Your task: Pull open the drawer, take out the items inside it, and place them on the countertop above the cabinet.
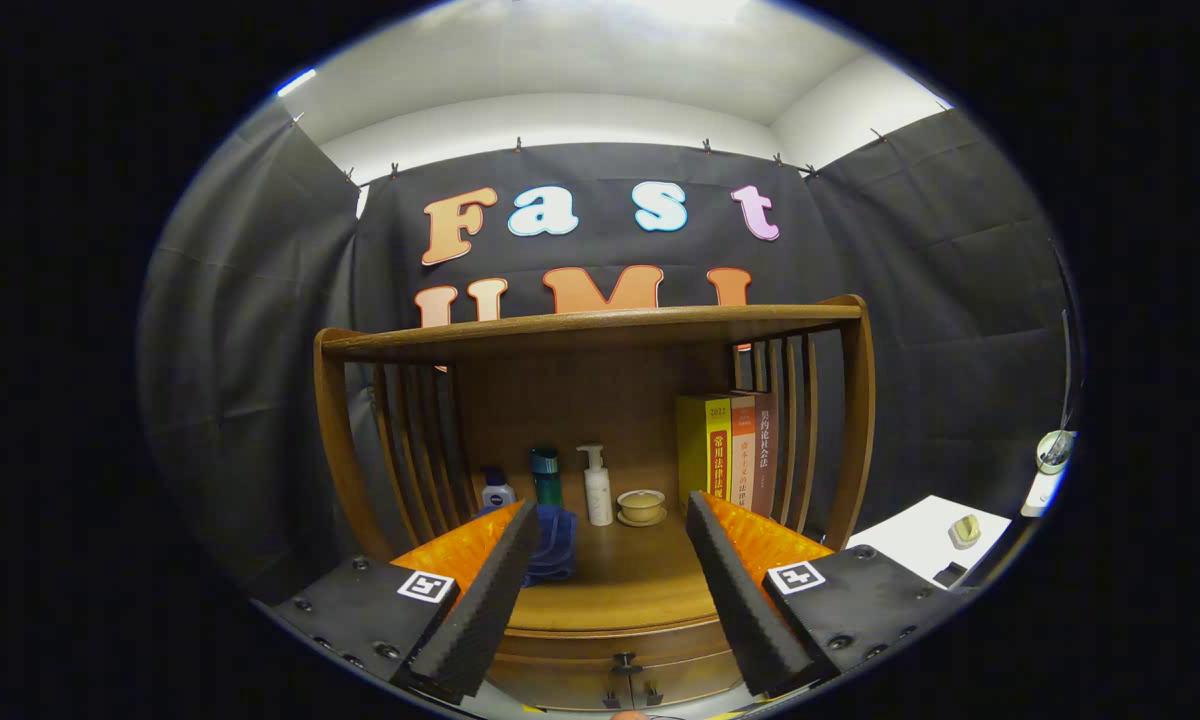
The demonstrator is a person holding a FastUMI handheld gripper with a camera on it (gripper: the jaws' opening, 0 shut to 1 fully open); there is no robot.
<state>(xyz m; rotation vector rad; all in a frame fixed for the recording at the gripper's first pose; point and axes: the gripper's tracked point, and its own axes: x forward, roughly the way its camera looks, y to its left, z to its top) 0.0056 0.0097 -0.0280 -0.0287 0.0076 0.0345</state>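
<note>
A wooden cabinet with a shelf top stands straight ahead of me. Its countertop lies between and just beyond my fingers. Below the countertop's front edge I see the drawer front with a small dark knob; the drawer is shut and its contents are hidden. My gripper is open, held above and in front of the drawer, with nothing between its fingers.
On the countertop stand a small white-capped bottle, a teal bottle, a white pump bottle, a lidded cup on a saucer, a folded blue cloth and upright books. A white table sits to the right.
</note>
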